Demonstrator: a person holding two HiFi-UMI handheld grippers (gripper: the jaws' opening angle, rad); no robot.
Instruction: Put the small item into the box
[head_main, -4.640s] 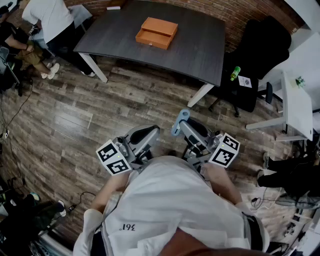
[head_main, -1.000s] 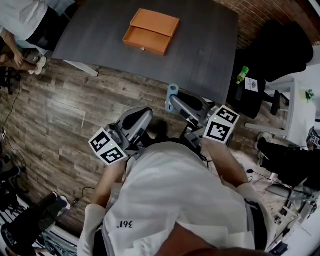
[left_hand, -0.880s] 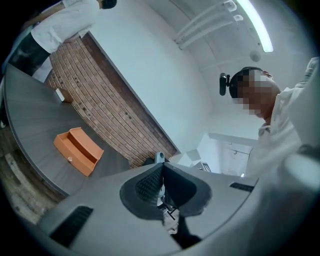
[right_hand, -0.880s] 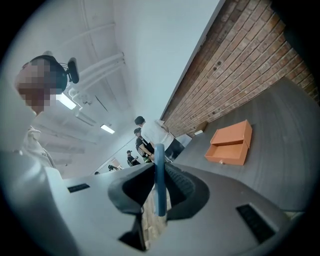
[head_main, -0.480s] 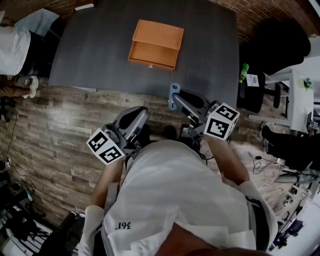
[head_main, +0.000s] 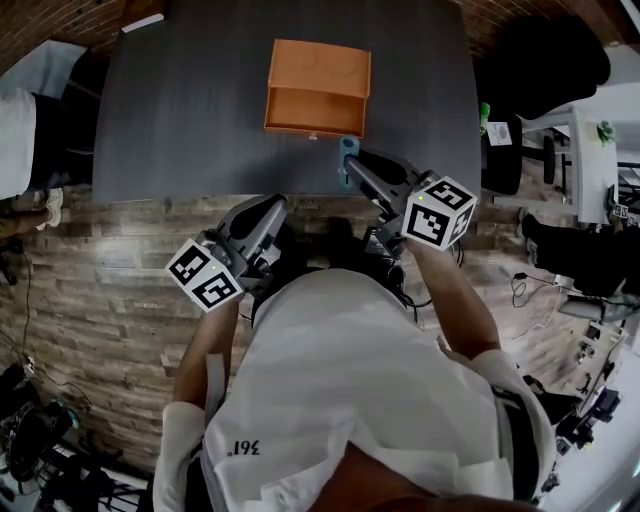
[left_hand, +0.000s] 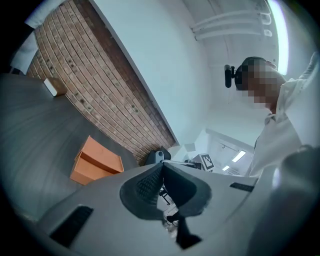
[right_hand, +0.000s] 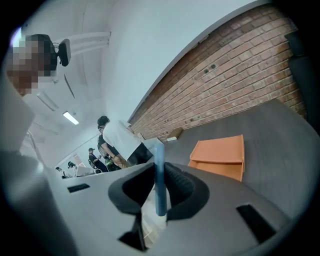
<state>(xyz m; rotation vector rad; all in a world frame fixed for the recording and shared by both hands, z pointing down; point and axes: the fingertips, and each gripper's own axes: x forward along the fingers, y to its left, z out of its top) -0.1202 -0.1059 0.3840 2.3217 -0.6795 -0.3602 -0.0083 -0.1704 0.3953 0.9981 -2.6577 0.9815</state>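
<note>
Two grippers are held in front of the person, above the near edge of the dark table (head_main: 180, 110). The right gripper (head_main: 352, 172) clamps the small item (head_main: 347, 152), a thin blue piece that stands upright between its pads (right_hand: 182, 182) and sticks out above them. The item is not in the orange box (head_main: 318, 85); it hangs just beside the front of the box's pulled-out drawer. The left gripper (head_main: 276, 204) is empty, with its jaws pressed together. Each marker cube (head_main: 438, 212) carries only black and white square patterns, no letters. The white shirt (head_main: 340, 390) has a small dark print (head_main: 247, 449) which reads like "361". The paper (head_main: 497, 130) beside a green bottle (head_main: 484, 112) is too small to read.
</note>
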